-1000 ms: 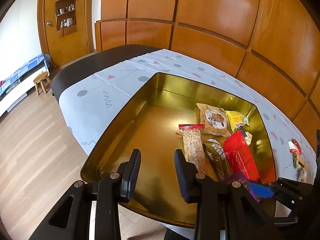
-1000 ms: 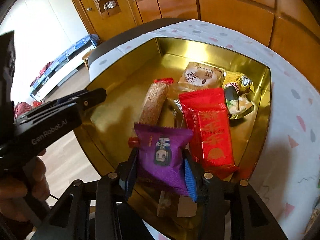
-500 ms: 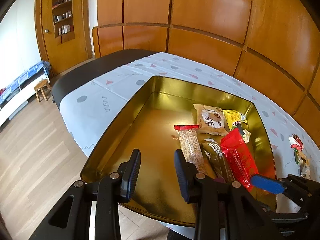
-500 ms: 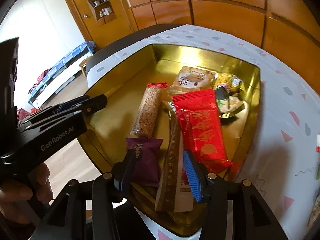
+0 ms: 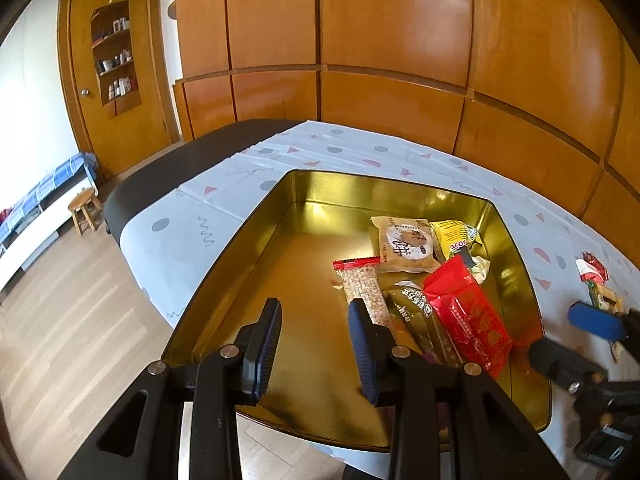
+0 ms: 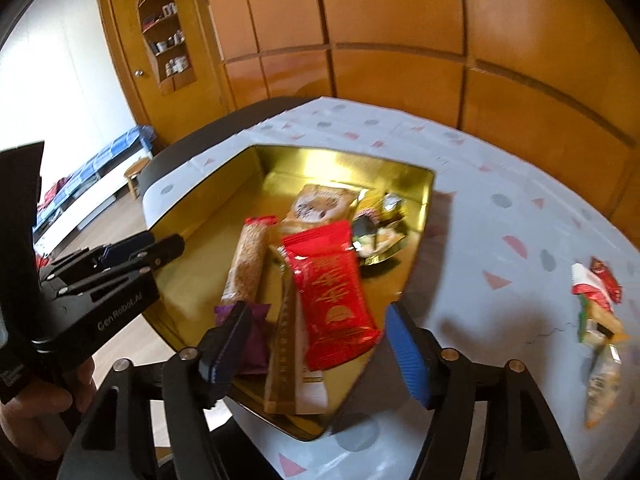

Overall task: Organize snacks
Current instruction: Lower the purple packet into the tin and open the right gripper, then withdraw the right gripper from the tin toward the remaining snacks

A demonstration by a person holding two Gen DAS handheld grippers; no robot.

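On the table (image 5: 224,196), the gold tin (image 5: 224,276) holds most of the snacks: red packet (image 6: 332,284), grain bar (image 6: 248,260) and purple packet (image 6: 256,336), lying loose by the near wall. Right gripper (image 6: 316,344) fingers are opening, gripping nothing; left gripper (image 5: 314,340) is narrowly parted and empty. Placing looks done; next likely calls for fetching the loose snacks (image 6: 596,308) outside.
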